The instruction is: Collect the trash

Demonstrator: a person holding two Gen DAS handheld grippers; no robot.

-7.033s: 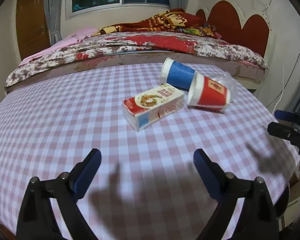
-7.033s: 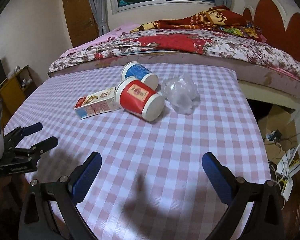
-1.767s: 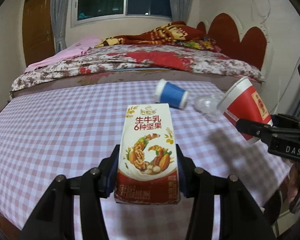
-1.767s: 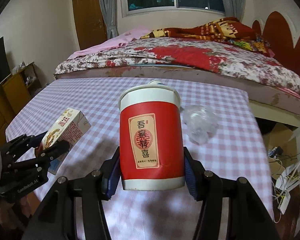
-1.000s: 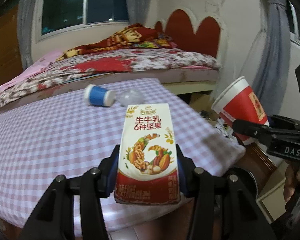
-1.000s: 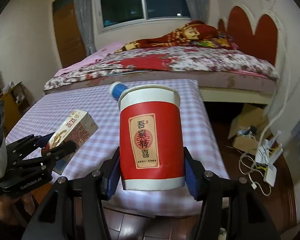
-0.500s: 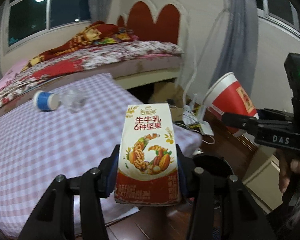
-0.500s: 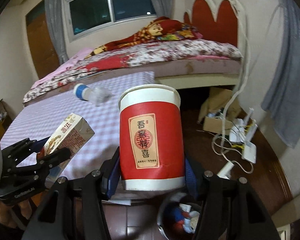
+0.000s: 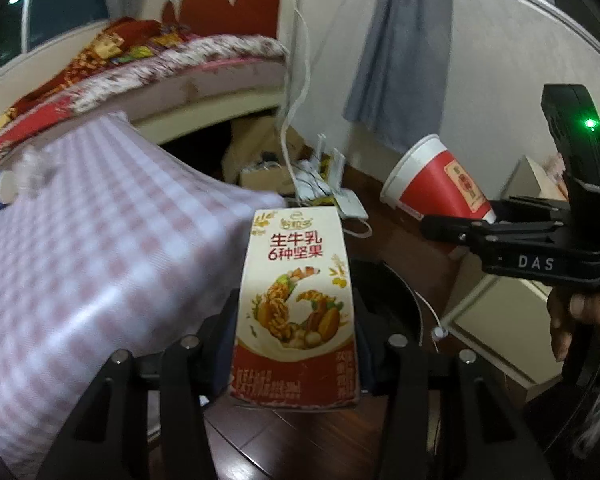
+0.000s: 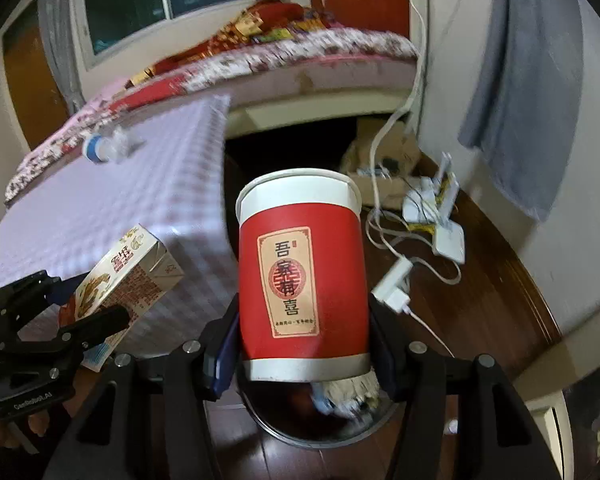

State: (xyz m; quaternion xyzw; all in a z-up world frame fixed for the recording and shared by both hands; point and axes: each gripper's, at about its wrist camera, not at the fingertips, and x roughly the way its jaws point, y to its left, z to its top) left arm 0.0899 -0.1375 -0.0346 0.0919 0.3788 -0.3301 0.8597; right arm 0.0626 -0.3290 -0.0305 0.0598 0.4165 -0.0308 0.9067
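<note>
Since a second ago I have swung both grippers off the checked tablecloth and tilted them down toward the floor; the dark round bin now sits directly under the right-hand load. In my judgement this puts the task at the drop stage for two items.

The left gripper is partly closed, its pads pressed on both narrow sides of the milk carton, which stands upright between them. The carton is a flat-faced, printed cardboard box with a glossy coat. The right gripper is likewise partly closed, clamping the red paper cup near its base, with the white rolled rim on the far side. The cup wall is thin, tapered paper (it would crush under a harder squeeze).

The bin already holds crumpled scraps. On the cloth, well behind both grippers, the blue cup lies on its side beside a crumpled clear plastic wrapper; both remain uncollected.
</note>
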